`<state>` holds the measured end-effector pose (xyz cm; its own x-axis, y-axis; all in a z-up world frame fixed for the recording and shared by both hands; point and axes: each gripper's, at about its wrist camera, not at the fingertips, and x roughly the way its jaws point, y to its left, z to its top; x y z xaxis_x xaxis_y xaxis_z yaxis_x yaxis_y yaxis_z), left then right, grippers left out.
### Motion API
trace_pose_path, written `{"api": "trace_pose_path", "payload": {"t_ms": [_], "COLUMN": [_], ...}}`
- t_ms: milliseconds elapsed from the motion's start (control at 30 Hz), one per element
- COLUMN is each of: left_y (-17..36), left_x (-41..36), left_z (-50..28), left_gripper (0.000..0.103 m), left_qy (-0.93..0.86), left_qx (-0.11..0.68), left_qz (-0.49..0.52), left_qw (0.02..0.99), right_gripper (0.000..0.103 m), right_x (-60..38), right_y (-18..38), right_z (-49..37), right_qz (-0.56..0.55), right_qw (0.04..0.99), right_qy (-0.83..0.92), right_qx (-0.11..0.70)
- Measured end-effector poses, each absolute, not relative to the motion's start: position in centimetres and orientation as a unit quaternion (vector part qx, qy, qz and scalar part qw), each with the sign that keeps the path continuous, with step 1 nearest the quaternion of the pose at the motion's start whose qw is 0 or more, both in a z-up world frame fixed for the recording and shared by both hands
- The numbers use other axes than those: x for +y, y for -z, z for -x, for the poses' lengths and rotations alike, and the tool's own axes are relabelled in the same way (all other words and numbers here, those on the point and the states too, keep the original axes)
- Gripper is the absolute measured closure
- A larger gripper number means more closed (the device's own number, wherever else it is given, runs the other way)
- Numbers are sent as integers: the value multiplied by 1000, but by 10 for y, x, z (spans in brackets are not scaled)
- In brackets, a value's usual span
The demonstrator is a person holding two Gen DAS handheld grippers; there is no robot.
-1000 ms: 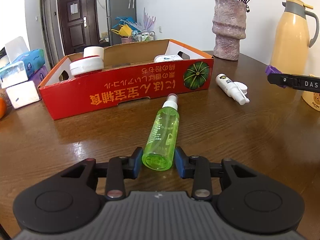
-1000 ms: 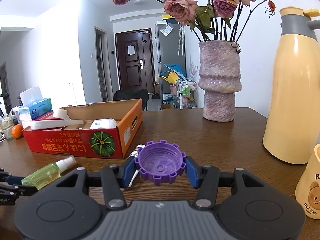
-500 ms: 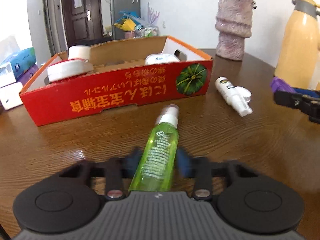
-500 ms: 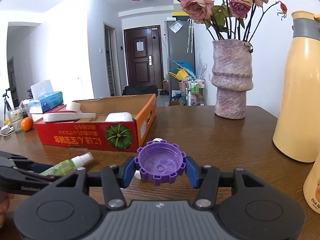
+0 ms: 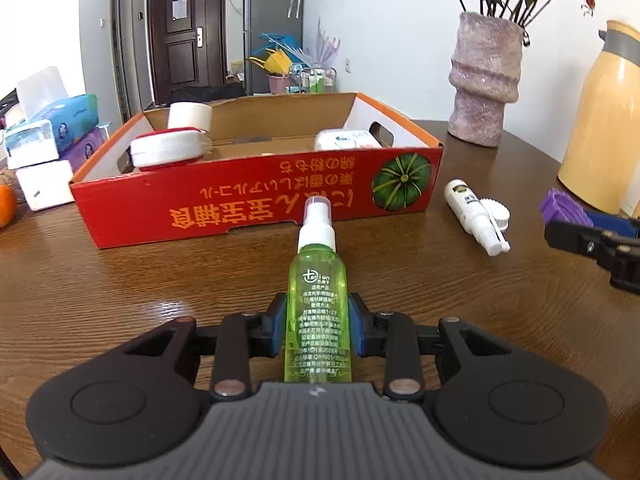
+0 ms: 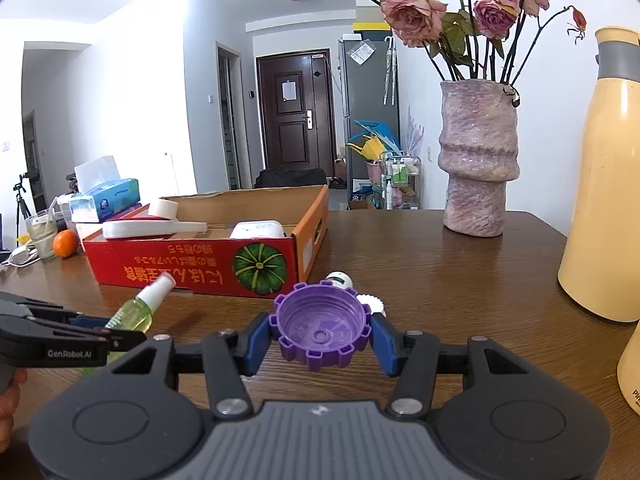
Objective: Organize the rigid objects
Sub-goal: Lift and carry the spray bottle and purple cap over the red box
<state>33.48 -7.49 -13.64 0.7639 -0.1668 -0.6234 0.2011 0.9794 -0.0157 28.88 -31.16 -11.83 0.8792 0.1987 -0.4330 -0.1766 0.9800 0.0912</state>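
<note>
In the left wrist view my left gripper [image 5: 318, 320] is shut on a green spray bottle [image 5: 318, 300], whose white nozzle points at the red cardboard box [image 5: 256, 204]. The bottle hangs just above the table. The box holds a white tape roll, a red-and-white case and a white packet. My right gripper [image 6: 320, 336] is shut on a purple toothed cap [image 6: 320, 326], held open side up over the table right of the box [image 6: 192, 272]. A small white bottle [image 5: 474, 210] with a ridged white cap lies on the wood by the box's right corner.
A pink vase [image 6: 476, 160] with dried roses stands at the back right, with a yellow thermos [image 6: 604, 200] and a cream mug [image 6: 632, 364] further right. Tissue boxes [image 5: 52, 128], an orange [image 6: 65, 243] and a glass sit left of the box.
My left gripper has shut on the green bottle and raised it off the table, sliding further along its body. The right gripper with the purple cap has drifted slightly sideways.
</note>
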Motion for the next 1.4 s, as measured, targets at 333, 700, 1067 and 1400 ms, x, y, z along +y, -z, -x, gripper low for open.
{"api": "trace_pose_path", "payload": {"t_ms": [333, 700, 1067, 1400], "left_y": [118, 96, 59, 17], "left_x": [-67, -51, -31, -20], "left_z": [-323, -316, -322, -342], "left_gripper": [71, 71, 71, 71], "left_qy": [88, 75, 54, 28], "left_qx": [308, 290, 269, 263], "left_qz": [-16, -9, -9, 3], "left_qw": [947, 954, 962, 964], "right_gripper": [50, 50, 50, 50], "right_x": [-299, -274, -245, -226], "right_y": [112, 95, 72, 39], "right_z": [-286, -289, -300, -316], "right_qz": [-31, -40, -38, -41], "right_qw": [968, 968, 967, 966], "right_qy": [-104, -127, -148, -154], "right_qx": [225, 213, 205, 202]}}
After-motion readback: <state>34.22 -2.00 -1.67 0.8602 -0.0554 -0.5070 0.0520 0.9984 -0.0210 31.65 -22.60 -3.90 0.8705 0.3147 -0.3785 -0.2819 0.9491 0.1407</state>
